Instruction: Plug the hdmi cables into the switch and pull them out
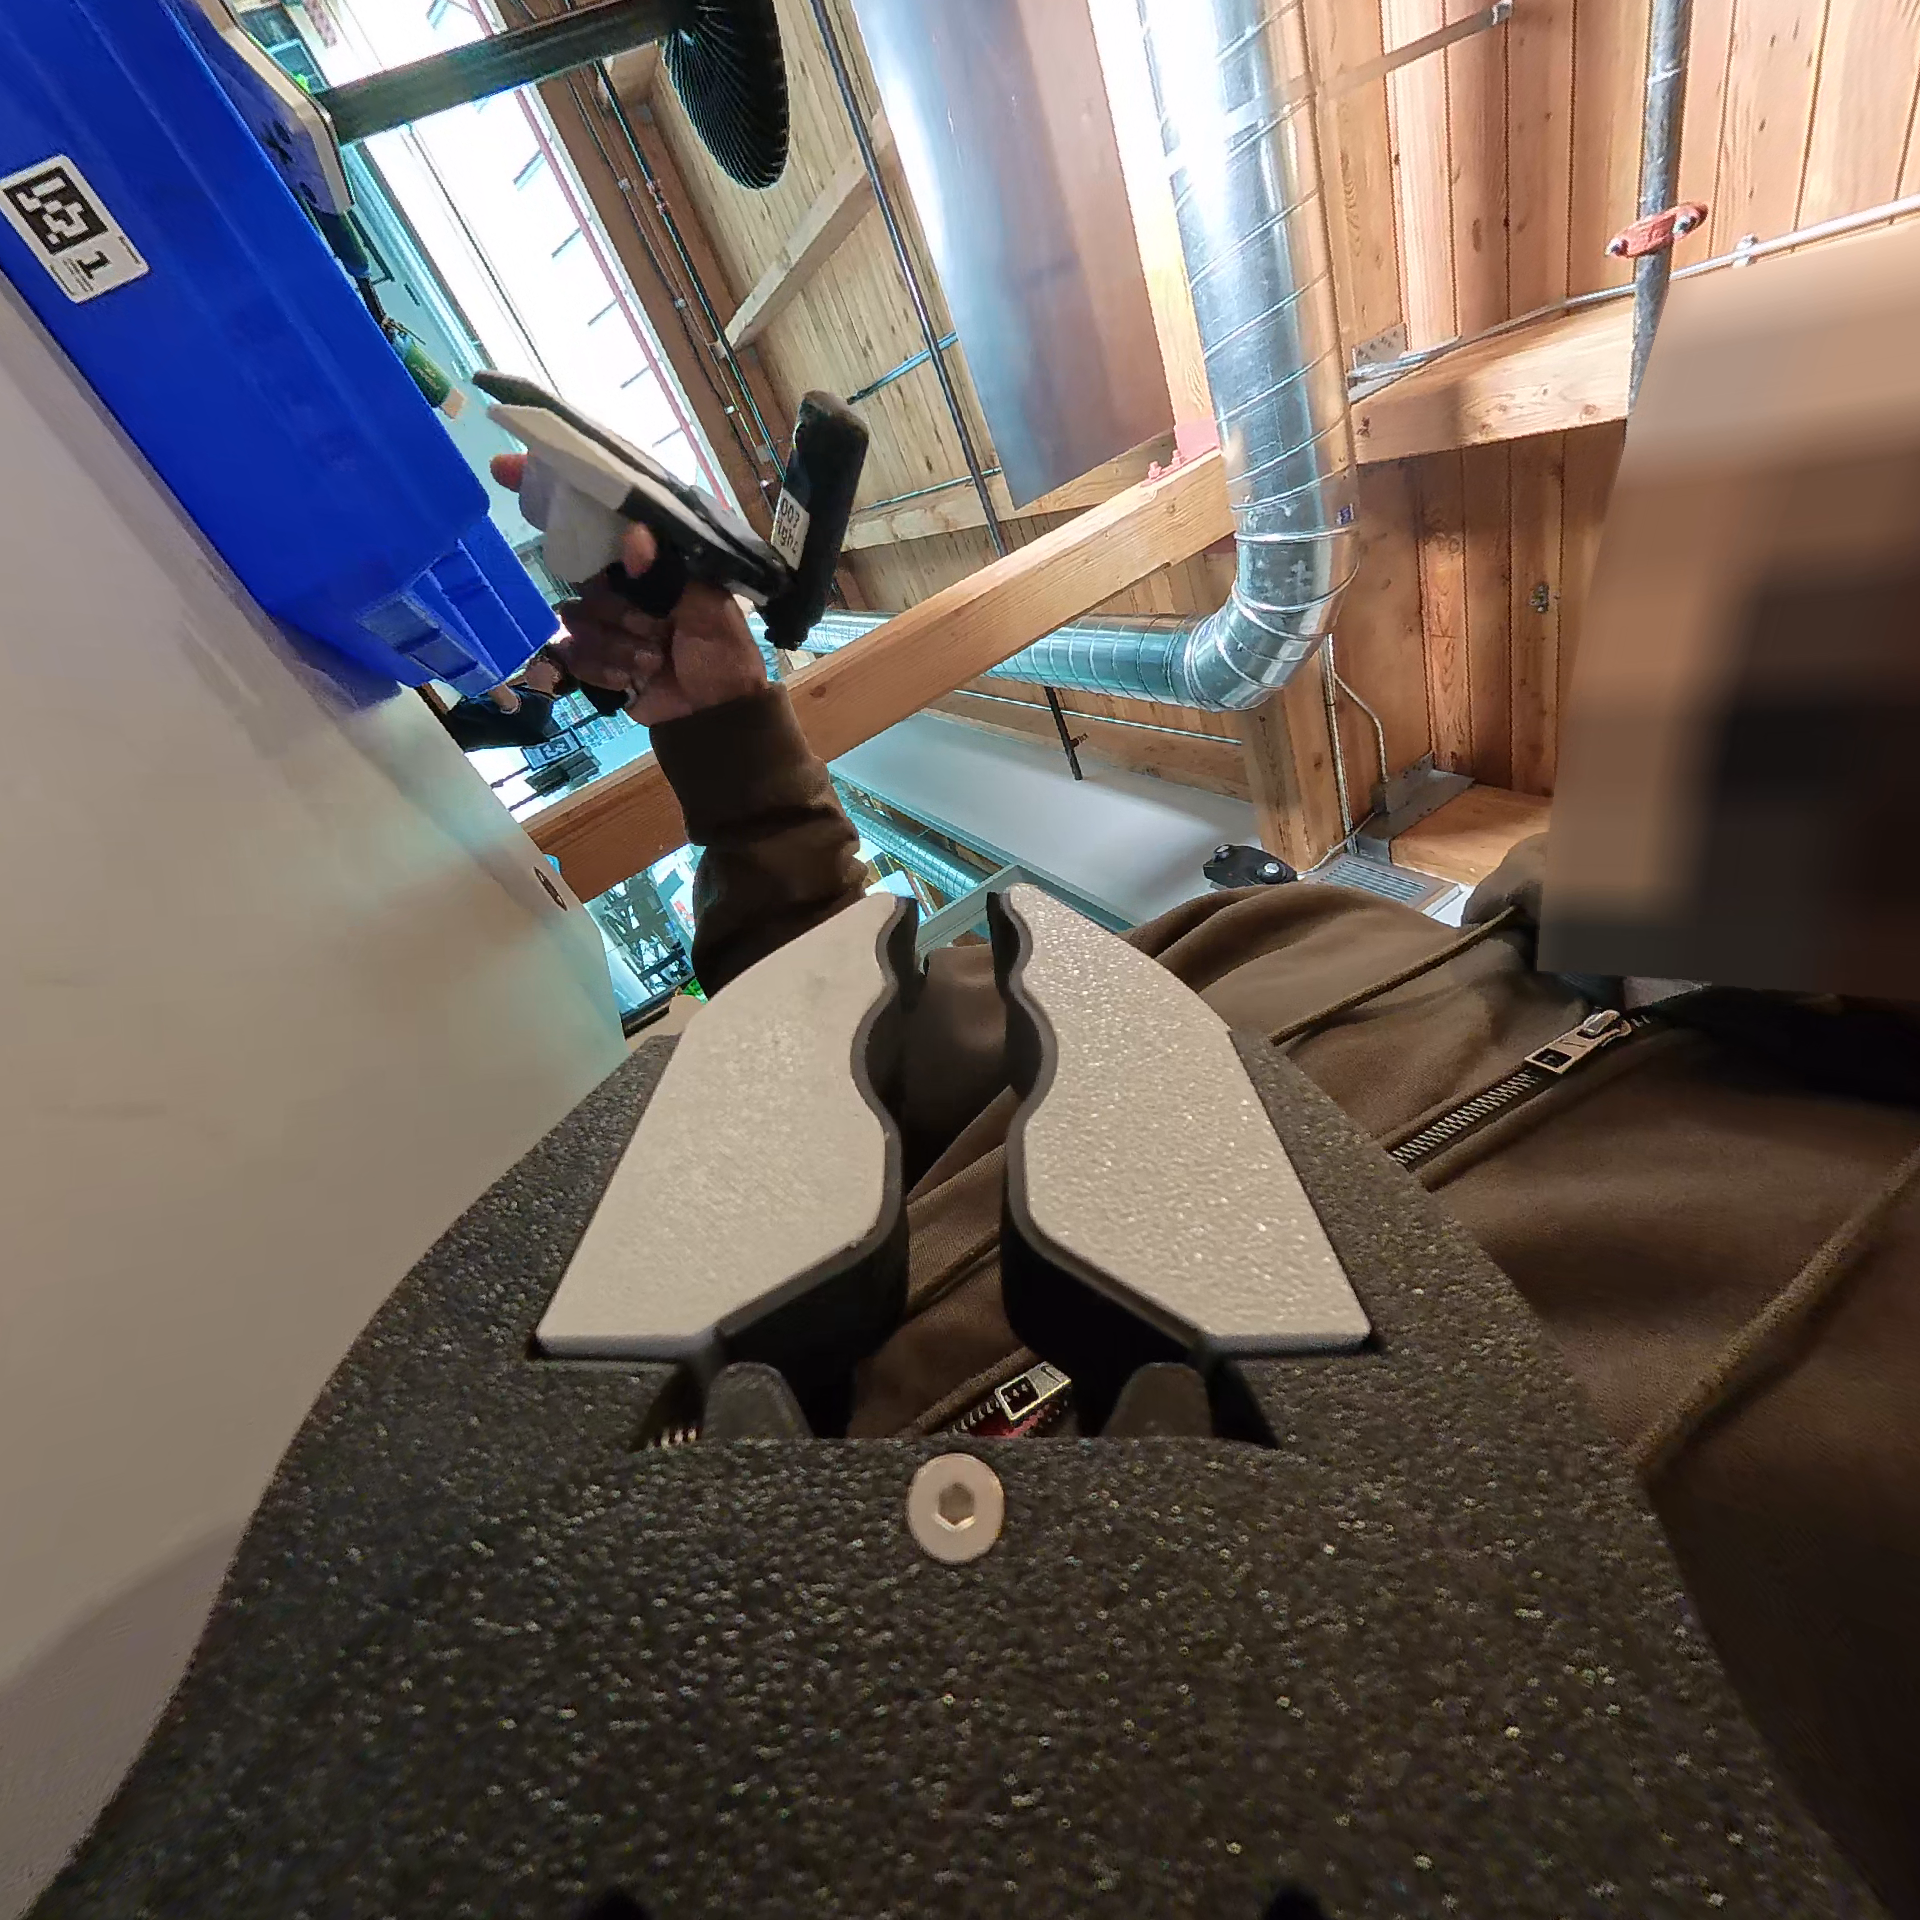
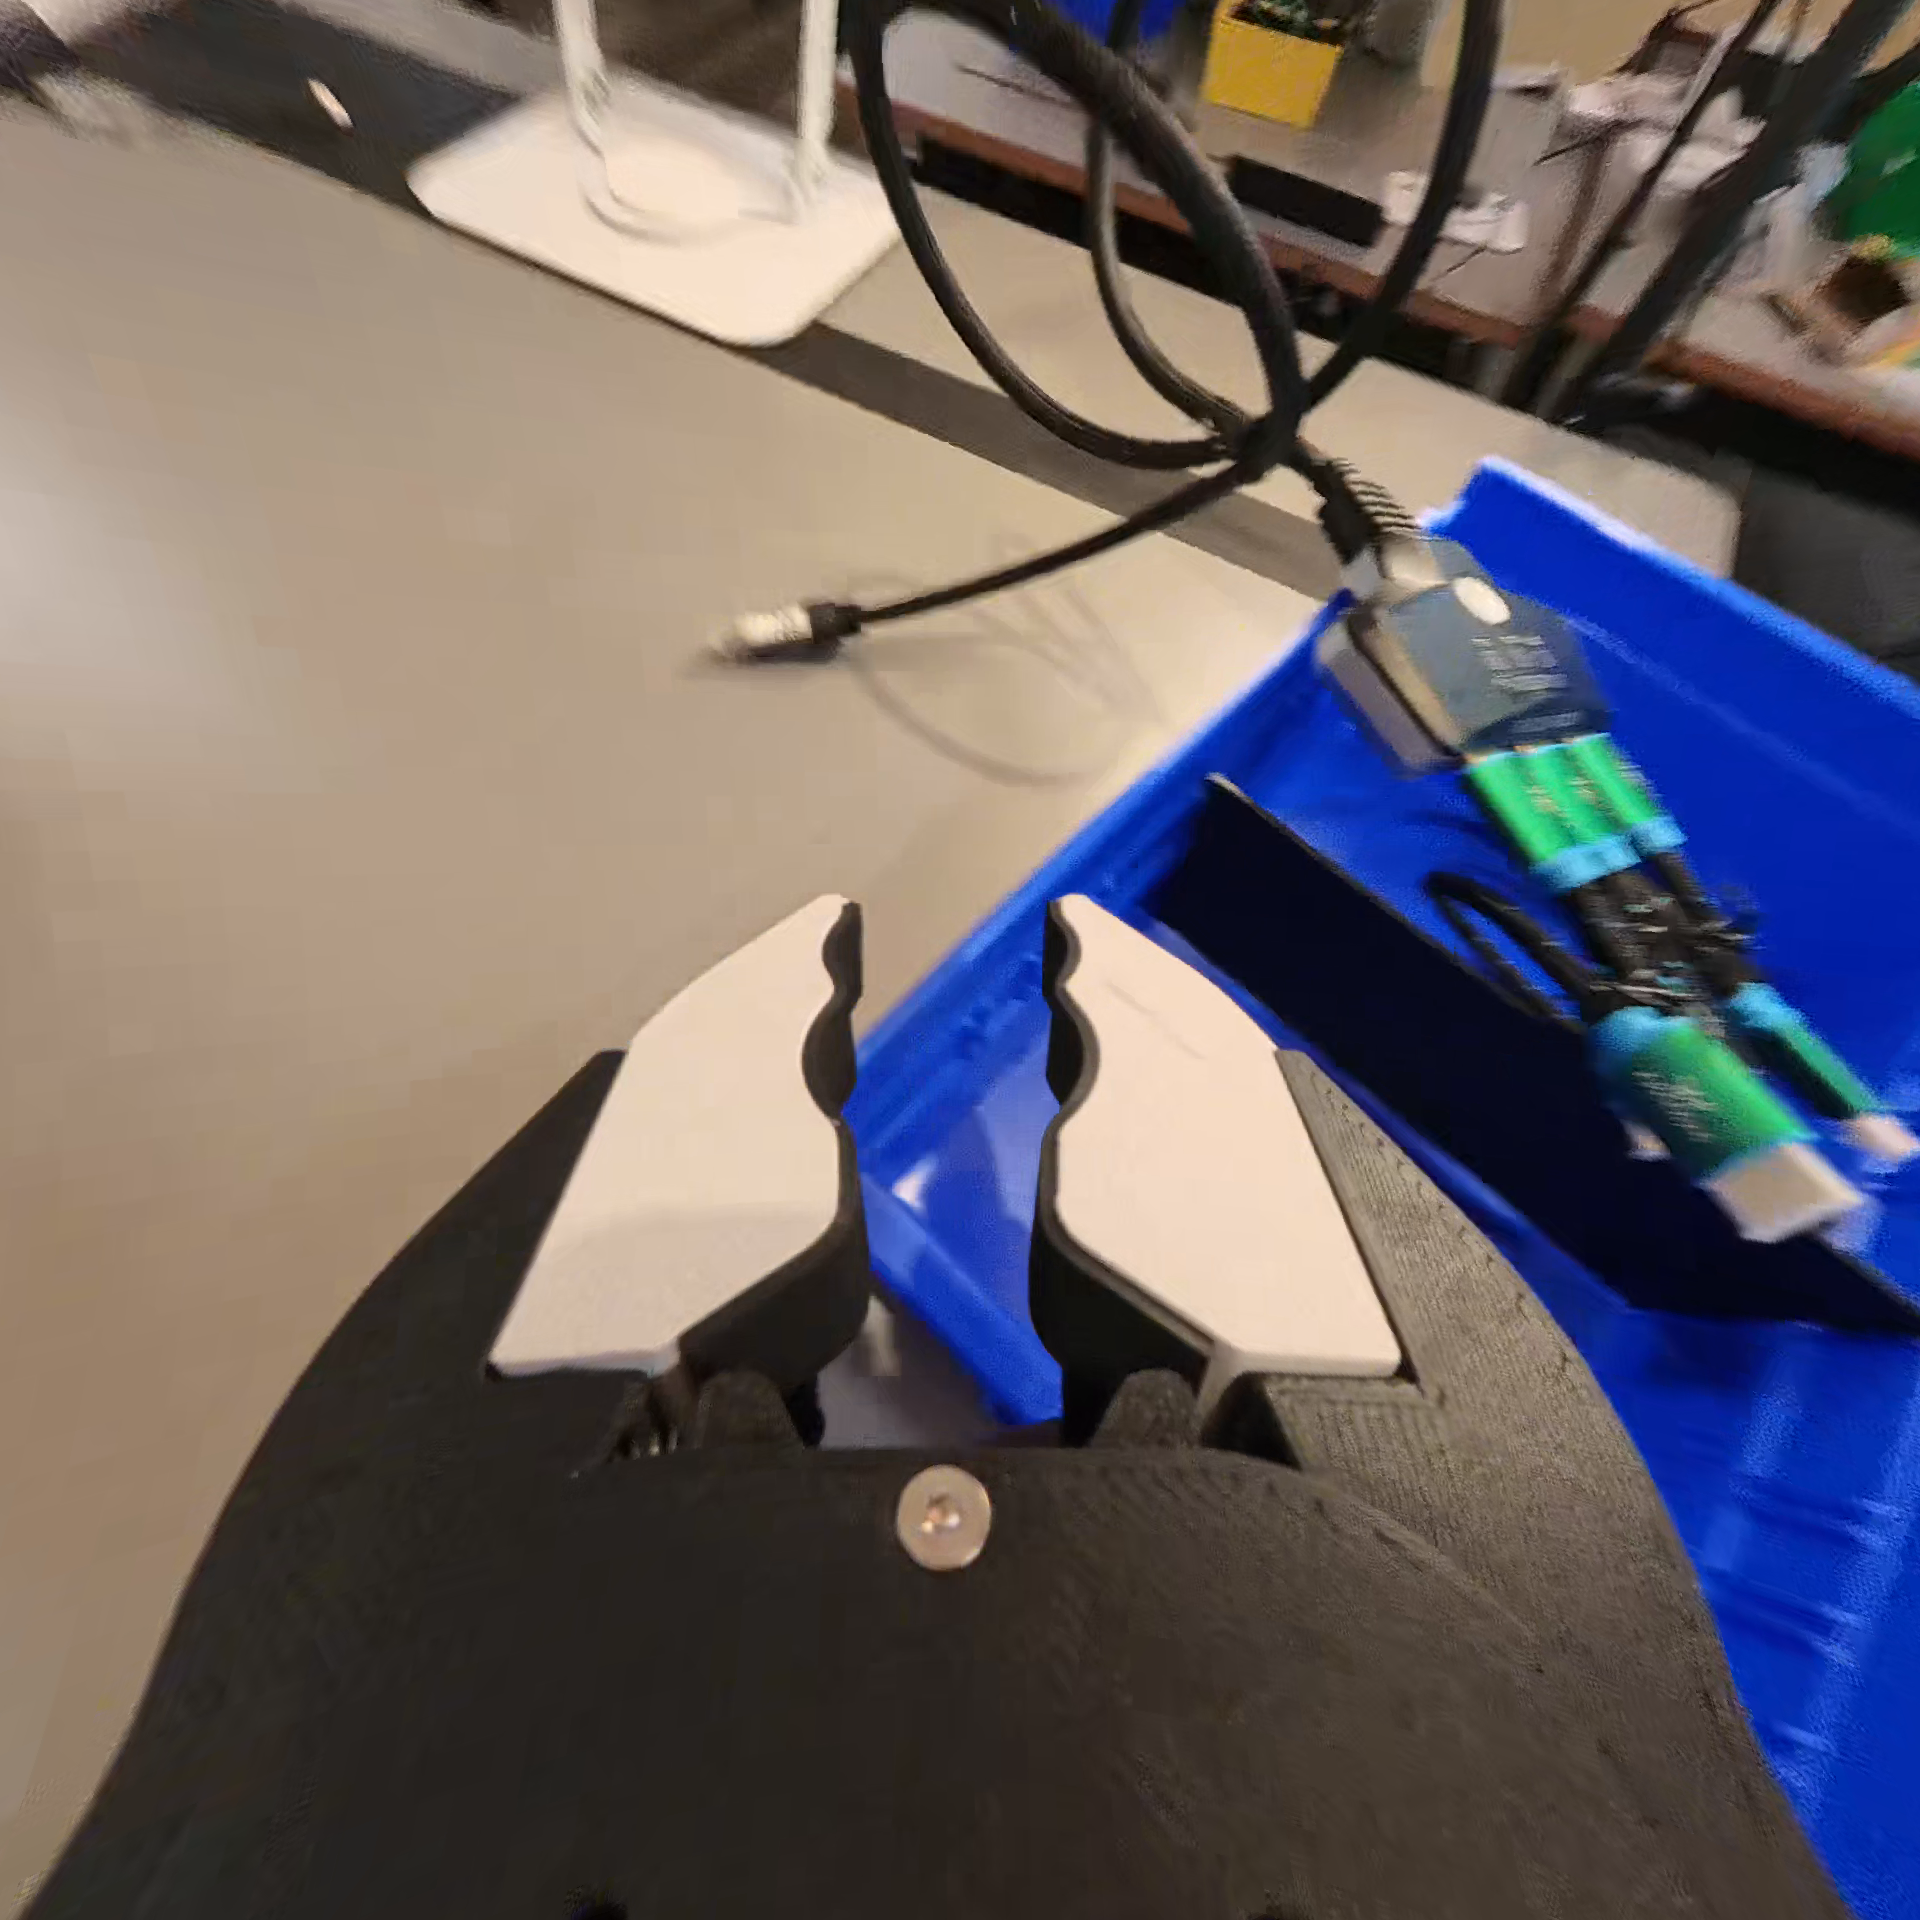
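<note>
Right tongs (image 2: 951, 914) agape over blue bin's rim (image 2: 1039, 977) (table (image 2: 364, 623) alongside).

A white square-code sticker (image 1: 71, 231) is sitting on the blue plastic bin (image 1: 260, 395); another white label (image 1: 792, 523) is showing on the black handheld gripper (image 1: 665, 509).

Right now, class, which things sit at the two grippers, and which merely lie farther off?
At the grippers: right gripper, open, over blue bin rim; green-plugged cable bundle inside it; left gripper, open, facing brown jacket.
Farther off: black cable on table; white stand base; yellow box.
</note>
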`<state>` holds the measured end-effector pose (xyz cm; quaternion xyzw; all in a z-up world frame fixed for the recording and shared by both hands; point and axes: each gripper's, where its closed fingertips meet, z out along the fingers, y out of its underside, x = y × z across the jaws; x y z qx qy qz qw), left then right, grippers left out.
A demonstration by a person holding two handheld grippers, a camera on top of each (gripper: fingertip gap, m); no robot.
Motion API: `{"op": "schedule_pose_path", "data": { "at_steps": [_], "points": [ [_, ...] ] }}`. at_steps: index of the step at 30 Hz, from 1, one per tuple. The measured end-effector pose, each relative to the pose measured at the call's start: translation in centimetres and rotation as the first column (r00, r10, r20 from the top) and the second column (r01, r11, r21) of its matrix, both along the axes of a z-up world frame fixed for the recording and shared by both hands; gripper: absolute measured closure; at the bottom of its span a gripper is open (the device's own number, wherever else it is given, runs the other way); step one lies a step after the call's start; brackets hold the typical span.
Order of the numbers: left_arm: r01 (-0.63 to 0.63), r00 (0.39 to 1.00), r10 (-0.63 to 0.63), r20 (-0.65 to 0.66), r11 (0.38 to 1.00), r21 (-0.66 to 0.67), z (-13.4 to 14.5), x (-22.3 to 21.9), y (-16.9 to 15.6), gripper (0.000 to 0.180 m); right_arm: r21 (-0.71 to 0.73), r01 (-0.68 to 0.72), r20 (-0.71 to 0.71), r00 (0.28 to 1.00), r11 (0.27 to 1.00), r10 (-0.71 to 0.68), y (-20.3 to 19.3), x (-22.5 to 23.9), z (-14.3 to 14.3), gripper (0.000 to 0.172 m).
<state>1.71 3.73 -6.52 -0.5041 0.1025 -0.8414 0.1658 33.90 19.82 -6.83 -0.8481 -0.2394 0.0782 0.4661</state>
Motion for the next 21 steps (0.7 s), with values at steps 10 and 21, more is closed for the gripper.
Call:
{"op": "schedule_pose_path", "data": {
  "at_steps": [10, 21],
  "points": [
    [-0.014, 0.999, 0.014, 0.029, 1.0, 0.003, 0.2, -0.6, 0.0, 0.167, -0.249, 0.06, 0.116, 0.993, 0.967, -0.032, -1.9, -3.4, -4.5, 0.146],
    [-0.051, 0.998, 0.051, 0.023, 0.999, 0.007, 0.2, -1.3, 0.7, 0.167, -0.292, -0.266, 0.097, 0.947, 0.919, 0.305, -8.6, -12.9, -0.7, 0.139]
  ]
}}
